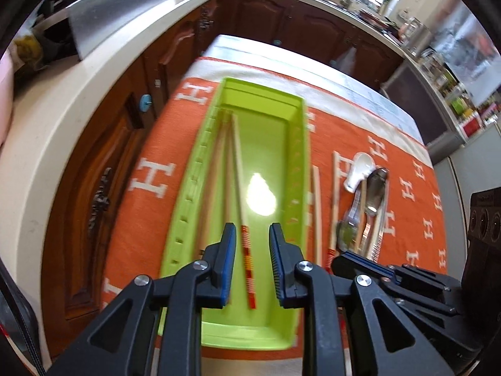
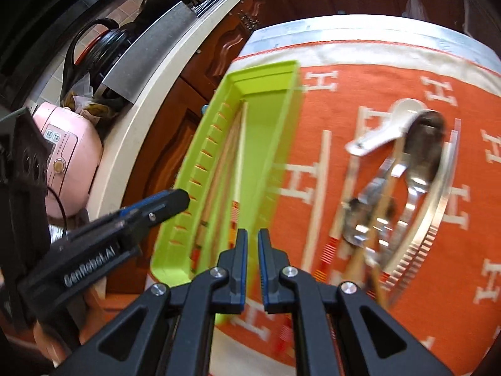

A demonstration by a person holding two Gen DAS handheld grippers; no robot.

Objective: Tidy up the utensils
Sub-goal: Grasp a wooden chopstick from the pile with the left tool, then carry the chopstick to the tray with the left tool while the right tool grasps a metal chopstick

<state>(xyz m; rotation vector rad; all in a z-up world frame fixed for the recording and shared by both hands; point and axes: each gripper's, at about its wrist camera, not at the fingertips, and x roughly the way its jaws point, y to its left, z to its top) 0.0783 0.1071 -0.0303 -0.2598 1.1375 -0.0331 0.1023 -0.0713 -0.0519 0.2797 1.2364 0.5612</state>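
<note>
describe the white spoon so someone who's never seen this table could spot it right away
Start from the orange cloth with white H letters, then look to the right of the long green tray, where loose utensils lie in a heap. The white spoon sits at the far end of that heap, beside the bowl of a large metal spoon. It is the only short, chunky, matte white piece; its neighbours are shiny metal or thin wooden chopsticks.

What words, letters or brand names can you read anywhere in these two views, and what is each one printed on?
"GenRoboLAI", roughly; the last letters are unclear: white lettering on the black body of the left gripper, seen in the right wrist view.
"H": white letter repeated across the orange cloth.
Pink appliance on the counter: panel markings too small to read.
Packages on the far shelves: too blurred to read.
</note>
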